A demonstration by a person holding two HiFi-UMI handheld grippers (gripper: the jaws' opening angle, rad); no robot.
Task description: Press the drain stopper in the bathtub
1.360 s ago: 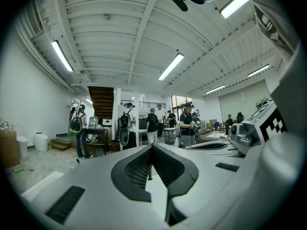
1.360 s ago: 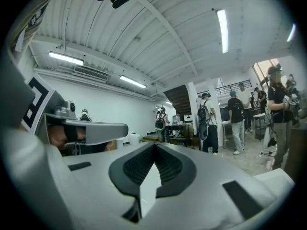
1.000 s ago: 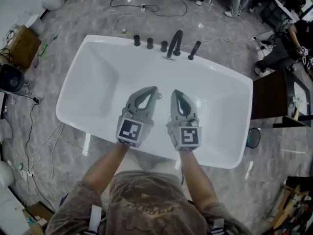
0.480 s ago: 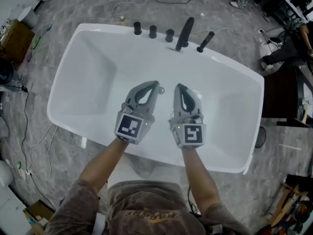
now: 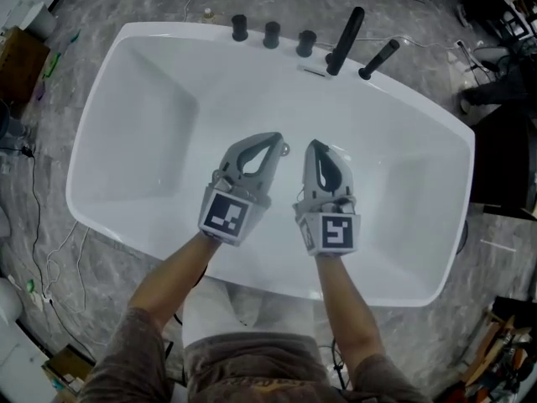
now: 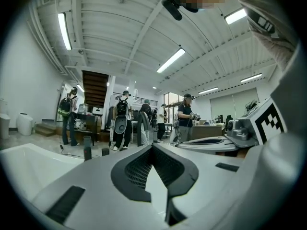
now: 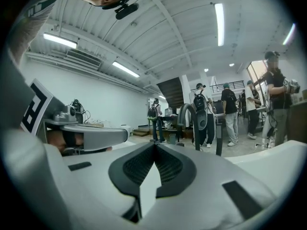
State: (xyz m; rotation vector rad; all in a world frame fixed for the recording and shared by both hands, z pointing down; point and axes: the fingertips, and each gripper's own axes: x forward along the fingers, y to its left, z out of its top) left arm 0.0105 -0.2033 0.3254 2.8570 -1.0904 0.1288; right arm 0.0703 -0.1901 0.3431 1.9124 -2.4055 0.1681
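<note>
In the head view a white bathtub (image 5: 151, 116) fills the middle. A small silver drain stopper (image 5: 285, 149) shows on the tub floor, just right of the tip of my left gripper (image 5: 273, 139). That gripper hangs over the tub's middle, shut and holding nothing. My right gripper (image 5: 315, 146) hangs beside it, a little to the right of the stopper, also shut and holding nothing. In the left gripper view the left gripper (image 6: 152, 146) has its tips together, and in the right gripper view so does the right gripper (image 7: 154, 143). Both look level across the room, not at the stopper.
A black faucet (image 5: 346, 39), three black knobs (image 5: 272, 34) and a hand shower (image 5: 379, 59) stand on the tub's far rim. Cables (image 5: 42, 225) lie on the grey floor. Several people (image 6: 122, 123) stand in the room beyond.
Both grippers have edged forward over the tub's middle, still shut. The head view has shifted, so the tub sits larger and lower in frame.
</note>
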